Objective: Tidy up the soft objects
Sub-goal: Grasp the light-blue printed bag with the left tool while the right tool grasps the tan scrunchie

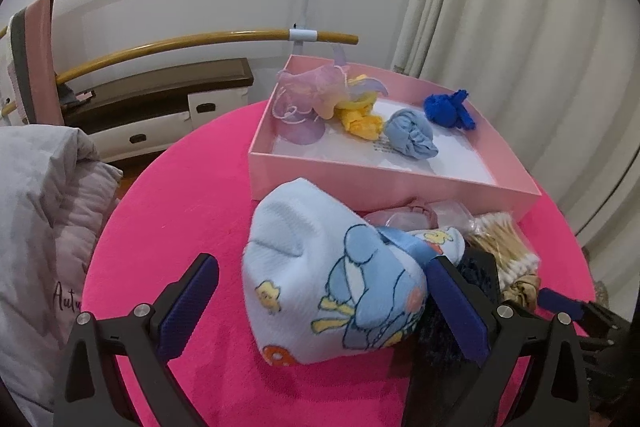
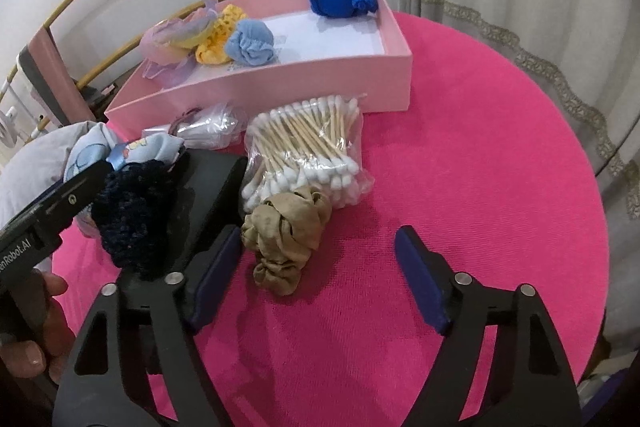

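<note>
1. A round pink table carries a pink box at its far side, with loose soft things heaped in front of it.
2. My left gripper hangs over a pale blue cartoon sock; its jaws stand wide on either side of the sock, the left pad clear of it, the right pad at its edge, where I cannot tell whether they touch.
3. My right gripper points down at a tan scrunchie lying on the table; its jaws are partly open and nothing is gripped, the left pad just beside the scrunchie and the right pad well clear.
4. A bag of cotton swabs lies touching the scrunchie's far side, just before the box.
5. A dark navy knit sits between the sock and the scrunchie.
6. A clear wrapped packet rests against the box's near wall.
7. Inside the box: a lilac sheer piece, a yellow knit, a light blue roll and a royal blue roll, the last well apart by the far corner.
8. A hand grips the left gripper's handle at the right view's left edge.
</note>
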